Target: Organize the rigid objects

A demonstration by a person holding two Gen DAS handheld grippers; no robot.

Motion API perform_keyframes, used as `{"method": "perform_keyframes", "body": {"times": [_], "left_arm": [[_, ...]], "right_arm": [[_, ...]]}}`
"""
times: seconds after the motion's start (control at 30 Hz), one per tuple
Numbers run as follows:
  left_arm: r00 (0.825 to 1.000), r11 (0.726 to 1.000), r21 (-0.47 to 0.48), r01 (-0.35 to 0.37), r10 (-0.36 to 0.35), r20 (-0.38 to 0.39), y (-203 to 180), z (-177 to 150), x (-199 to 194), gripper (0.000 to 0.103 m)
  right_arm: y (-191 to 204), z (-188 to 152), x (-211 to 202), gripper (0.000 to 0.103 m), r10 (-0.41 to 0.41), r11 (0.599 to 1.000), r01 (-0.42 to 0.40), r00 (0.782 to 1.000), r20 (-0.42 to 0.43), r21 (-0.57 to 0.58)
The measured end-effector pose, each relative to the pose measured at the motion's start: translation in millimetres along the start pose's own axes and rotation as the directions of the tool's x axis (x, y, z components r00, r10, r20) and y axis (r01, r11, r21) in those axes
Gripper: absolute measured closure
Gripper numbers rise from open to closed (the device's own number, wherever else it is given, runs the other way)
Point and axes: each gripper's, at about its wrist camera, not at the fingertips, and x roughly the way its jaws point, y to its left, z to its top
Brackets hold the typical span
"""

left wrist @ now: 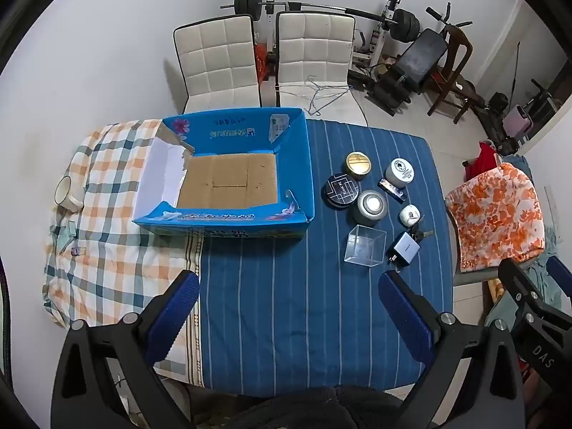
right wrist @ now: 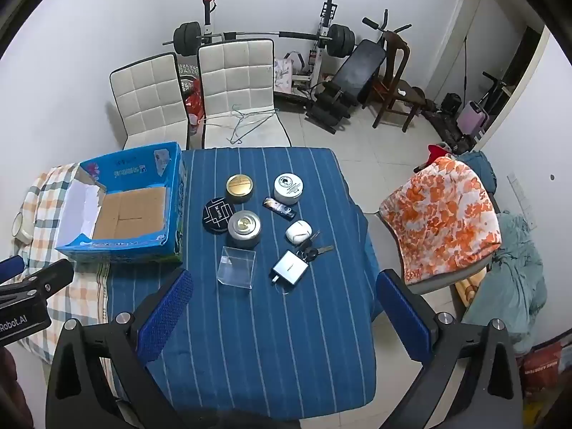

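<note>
An empty blue cardboard box (left wrist: 296, 164) (right wrist: 175, 193) stands open on the table's left half. To its right lie a gold-lid tin (right wrist: 240, 186), a white jar (right wrist: 288, 187), a black round tin (right wrist: 218, 213), a silver tin (right wrist: 244, 228), a small dark tube (right wrist: 279, 208), a white earbud case (right wrist: 298, 231), keys (right wrist: 316, 250), a silver charger (right wrist: 290, 267) and a clear plastic box (right wrist: 237, 266). My left gripper (left wrist: 289, 305) hangs open above the table's near edge. My right gripper (right wrist: 284, 302) is open too, just short of the clear box.
A white mug (left wrist: 66, 193) lies on the checked cloth at the far left. Two white chairs (left wrist: 264, 57) stand behind the table. A chair draped in orange floral cloth (right wrist: 443, 214) is close on the right. Gym gear lines the back wall.
</note>
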Motion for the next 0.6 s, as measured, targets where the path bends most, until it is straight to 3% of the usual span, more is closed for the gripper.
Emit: {"method": "perform_keyframes", "body": {"times": [0.6], "left_arm": [[0.998, 1.0, -0.003, -0.025, 0.025, 0.049, 13, -1, -13, 0.0]], "right_arm": [[20, 0, -15, 0.0, 0.011, 1.0, -0.011, 1.0, 0.021, -0.017]]}}
